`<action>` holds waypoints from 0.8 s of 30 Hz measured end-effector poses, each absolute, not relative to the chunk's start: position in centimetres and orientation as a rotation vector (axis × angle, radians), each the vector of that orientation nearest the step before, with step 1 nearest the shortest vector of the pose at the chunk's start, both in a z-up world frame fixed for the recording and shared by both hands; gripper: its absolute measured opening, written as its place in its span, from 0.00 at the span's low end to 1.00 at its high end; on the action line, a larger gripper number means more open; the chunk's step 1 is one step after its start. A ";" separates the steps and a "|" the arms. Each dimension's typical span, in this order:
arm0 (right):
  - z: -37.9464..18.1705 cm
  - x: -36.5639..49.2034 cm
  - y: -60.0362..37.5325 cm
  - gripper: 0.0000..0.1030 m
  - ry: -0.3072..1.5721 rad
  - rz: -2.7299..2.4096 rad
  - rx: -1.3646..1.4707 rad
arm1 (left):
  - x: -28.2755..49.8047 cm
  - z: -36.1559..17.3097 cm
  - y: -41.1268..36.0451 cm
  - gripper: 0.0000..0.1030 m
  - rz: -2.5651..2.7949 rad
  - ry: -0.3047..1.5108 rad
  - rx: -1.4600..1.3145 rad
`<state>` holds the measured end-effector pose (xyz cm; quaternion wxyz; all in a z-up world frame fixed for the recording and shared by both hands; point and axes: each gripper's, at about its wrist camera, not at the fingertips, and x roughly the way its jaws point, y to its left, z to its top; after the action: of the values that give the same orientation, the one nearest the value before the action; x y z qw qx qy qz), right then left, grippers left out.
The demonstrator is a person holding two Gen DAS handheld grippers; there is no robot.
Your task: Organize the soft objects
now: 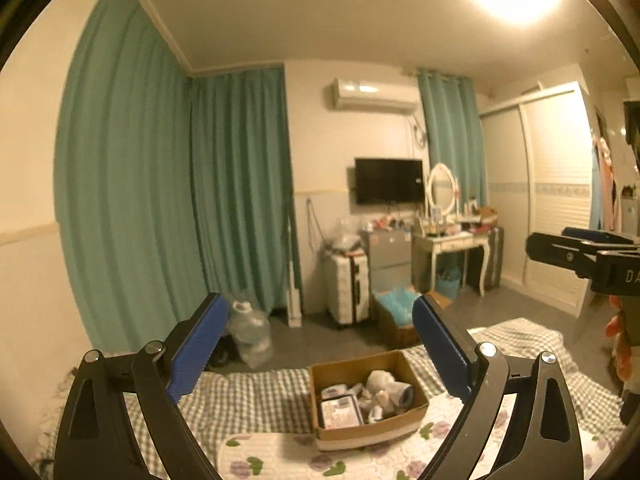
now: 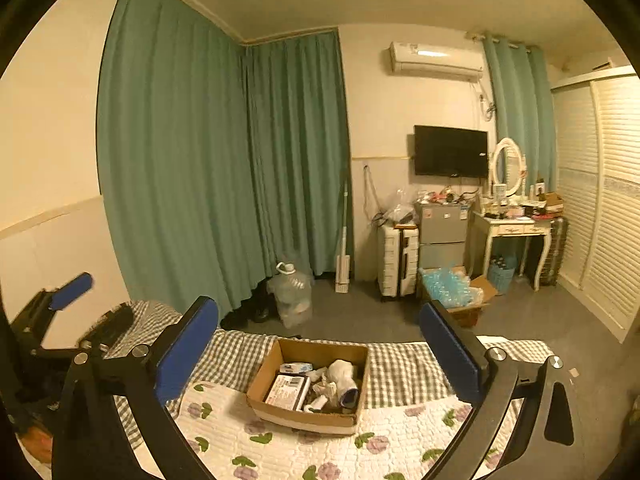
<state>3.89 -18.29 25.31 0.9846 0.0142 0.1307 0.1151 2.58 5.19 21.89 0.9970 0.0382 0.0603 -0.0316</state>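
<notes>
Low in the frame, on the quilted bed point(image 2: 400, 440), sits the cardboard box point(image 2: 308, 416) holding a white sock bundle point(image 2: 342, 376) — light, squashy, best pinched mid-roll — while left gripper point(image 1: 320, 356) and right gripper point(image 2: 320, 360) gape empty.

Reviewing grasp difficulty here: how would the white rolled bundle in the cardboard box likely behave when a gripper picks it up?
The white rolled bundle looks like soft cloth, so it would probably squash under the pads and may sag or unroll. It seems light for its bulk. Lying loosely among other items in the cardboard box, it might drag neighbours along.
</notes>
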 end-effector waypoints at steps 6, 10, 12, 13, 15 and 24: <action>24.4 -1.2 -18.3 0.99 0.178 0.200 -0.006 | 0.3 20.5 6.6 0.92 -0.034 0.088 0.050; 22.4 -2.6 -18.5 0.99 0.133 0.173 -0.019 | 0.2 18.3 6.5 0.92 -0.013 0.068 0.030; 20.7 -2.5 -18.5 0.99 0.135 0.200 -0.016 | 0.2 16.8 6.1 0.92 -0.018 0.078 0.039; 20.0 -2.0 -18.5 0.99 0.147 0.222 -0.016 | 0.5 16.1 5.7 0.92 -0.030 0.084 0.043; 18.6 -1.0 -18.6 0.99 0.168 0.241 -0.012 | 1.3 14.8 5.1 0.92 -0.044 0.112 0.062; 10.7 3.5 -18.6 0.99 0.242 0.229 0.030 | 5.8 8.1 4.8 0.92 0.015 0.209 0.047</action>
<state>3.54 -18.63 10.69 0.9860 0.0147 0.1204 0.1140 5.82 4.84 8.07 0.9943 0.0236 0.1041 0.0074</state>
